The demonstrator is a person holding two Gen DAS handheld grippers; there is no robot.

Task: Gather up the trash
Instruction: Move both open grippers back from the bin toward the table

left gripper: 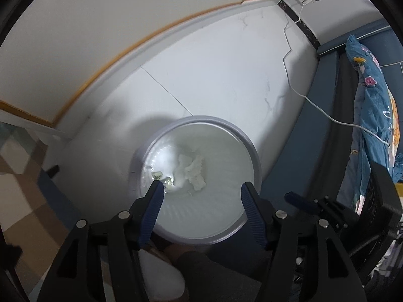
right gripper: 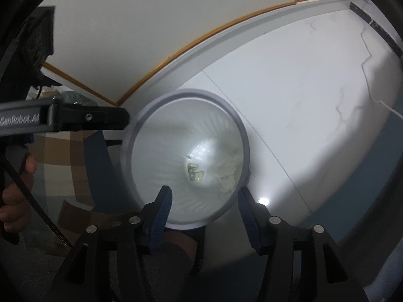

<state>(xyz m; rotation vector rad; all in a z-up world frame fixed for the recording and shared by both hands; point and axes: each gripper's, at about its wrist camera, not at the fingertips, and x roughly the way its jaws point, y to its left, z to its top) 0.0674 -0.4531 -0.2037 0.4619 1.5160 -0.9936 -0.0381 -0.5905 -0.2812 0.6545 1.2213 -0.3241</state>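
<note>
A round grey trash bin (left gripper: 248,148) with a pale liner stands on the white floor, seen from above in both wrist views. At its bottom lie crumpled white tissue (left gripper: 195,170) and a small clear wrapper (left gripper: 161,177). My left gripper (left gripper: 201,188) hangs over the bin mouth, open, with nothing between its blue pads. My right gripper (right gripper: 205,193) is also open and empty above the bin (right gripper: 241,125), where the wrapper (right gripper: 195,172) and tissue (right gripper: 229,173) show. The left gripper's body (right gripper: 63,119) and the hand holding it appear at the left of the right wrist view.
A white cable (left gripper: 289,58) runs from a wall socket across the floor to a blue floral bedcover (left gripper: 372,115) at the right. A white wall with an orange-edged skirting (left gripper: 105,68) curves behind the bin. A checked brown mat (left gripper: 22,176) lies at the left.
</note>
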